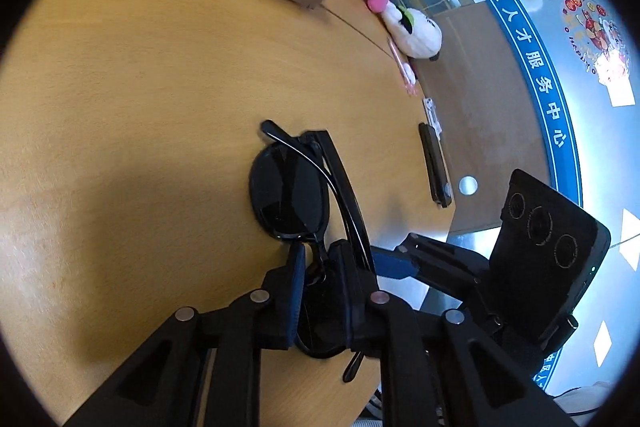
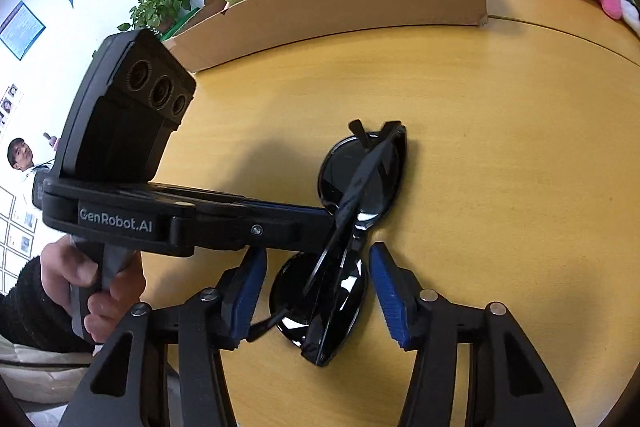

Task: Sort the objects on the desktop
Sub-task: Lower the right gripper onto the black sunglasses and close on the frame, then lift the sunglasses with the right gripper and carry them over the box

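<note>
- Sunglasses (image 2: 340,259) lie folded on the wooden table (image 2: 500,187), their near lens between the right gripper (image 2: 318,291)'s parted jaws, neither pad touching.
- Left gripper (image 1: 320,279) is clamped on the bridge between the lenses.

Folded sunglasses (image 2: 344,247) on table (image 2: 500,187), between right hand-held gripper (image 2: 318,291) blue pads, untouched.

left gripper (image 1: 318,259): jaws pinched nearly shut on sunglasses (image 1: 288,195)
right gripper (image 2: 318,291): jaws apart, straddling sunglasses, pads clear
</note>
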`<state>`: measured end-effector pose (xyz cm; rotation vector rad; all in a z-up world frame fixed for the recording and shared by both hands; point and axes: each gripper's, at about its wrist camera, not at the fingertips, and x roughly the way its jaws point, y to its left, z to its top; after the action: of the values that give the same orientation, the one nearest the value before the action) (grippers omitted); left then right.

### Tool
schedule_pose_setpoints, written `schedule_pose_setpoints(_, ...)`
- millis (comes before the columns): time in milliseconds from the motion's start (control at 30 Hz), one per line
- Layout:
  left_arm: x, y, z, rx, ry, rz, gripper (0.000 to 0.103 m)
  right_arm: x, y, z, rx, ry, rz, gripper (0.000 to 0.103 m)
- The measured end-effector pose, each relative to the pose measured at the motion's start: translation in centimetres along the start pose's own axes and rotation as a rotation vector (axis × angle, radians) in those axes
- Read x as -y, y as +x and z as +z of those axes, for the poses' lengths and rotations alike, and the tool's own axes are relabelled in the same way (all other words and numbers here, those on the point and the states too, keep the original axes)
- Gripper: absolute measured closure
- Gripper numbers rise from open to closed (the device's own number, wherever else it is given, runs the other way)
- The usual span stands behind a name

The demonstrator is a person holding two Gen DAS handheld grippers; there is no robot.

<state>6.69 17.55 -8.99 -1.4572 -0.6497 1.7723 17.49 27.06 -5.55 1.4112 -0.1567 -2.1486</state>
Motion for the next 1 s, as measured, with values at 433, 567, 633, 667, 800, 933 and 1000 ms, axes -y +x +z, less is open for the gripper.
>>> schedule_pose_setpoints(433,-1.4,-2.6,-0.2,0.063,-0.035,0.01,0.099,-1.0,1.4,1.4,0.036,0.006,0.058,0.079)
schedule_pose_setpoints(567,-1.8,-3.4,-0.2,0.075,-0.04,0.022,0.1,-1.4,1.8,1.9,0.036,0.001,0.077,0.082)
schedule_pose_setpoints(633,-1.9,-3.8,-0.2,0.091,-0.044,0.034,0.1,-1.6,2.1,2.1,0.032,-0.007,0.081,0.085)
schedule_pose_setpoints(667,-2.1,-4.0,-0.1,0.094,-0.057,0.036,0.099,-1.7,2.2,2.2,0.035,-0.006,0.082,0.086)
schedule_pose_setpoints(800,-3.4,-4.2,0.3,0.097,-0.108,0.018,0.09,-1.7,2.4,2.5,0.034,-0.006,0.085,0.086)
schedule_pose_setpoints(933,-3.6,-3.9,0.4,0.108,-0.098,-0.003,0.094,-1.5,2.4,2.7,0.035,0.003,0.095,0.086)
schedule_pose_setpoints(1000,-3.7,-3.8,0.4,0.109,-0.099,-0.012,0.098,-1.5,2.0,2.2,0.039,-0.003,0.099,0.086)
